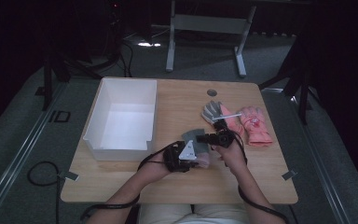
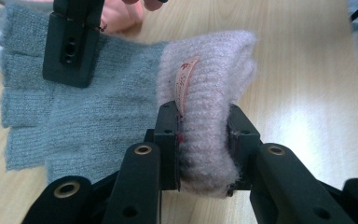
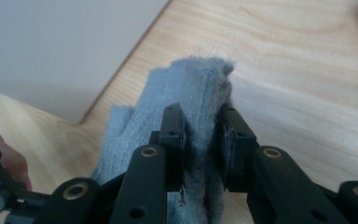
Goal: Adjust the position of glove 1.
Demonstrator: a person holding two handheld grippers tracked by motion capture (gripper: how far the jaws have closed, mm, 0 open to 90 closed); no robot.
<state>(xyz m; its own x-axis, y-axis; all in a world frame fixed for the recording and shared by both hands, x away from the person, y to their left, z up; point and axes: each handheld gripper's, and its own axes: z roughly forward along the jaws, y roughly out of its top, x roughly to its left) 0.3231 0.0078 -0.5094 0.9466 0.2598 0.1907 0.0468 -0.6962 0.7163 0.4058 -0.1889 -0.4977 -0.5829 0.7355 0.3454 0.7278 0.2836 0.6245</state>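
Note:
A grey knitted fingerless glove (image 2: 74, 121) with a pale pink cuff (image 2: 209, 74) hangs between my two grippers just above the wooden table (image 1: 177, 182). My left gripper (image 2: 204, 135) is shut on the pink cuff, whose label shows beside one pad. My right gripper (image 3: 204, 140) is shut on a bunched fold of the grey glove (image 3: 191, 88) at its finger end. In the high view the left gripper (image 1: 199, 156) and right gripper (image 1: 204, 138) sit close together at the table's middle, with the glove (image 1: 192, 135) between them.
A white open bin (image 1: 121, 116) stands on the left half of the table. Behind the right gripper lie a grey glove (image 1: 211, 111) and two pink gloves (image 1: 256, 125). A round grommet (image 1: 211, 92) sits near the far edge.

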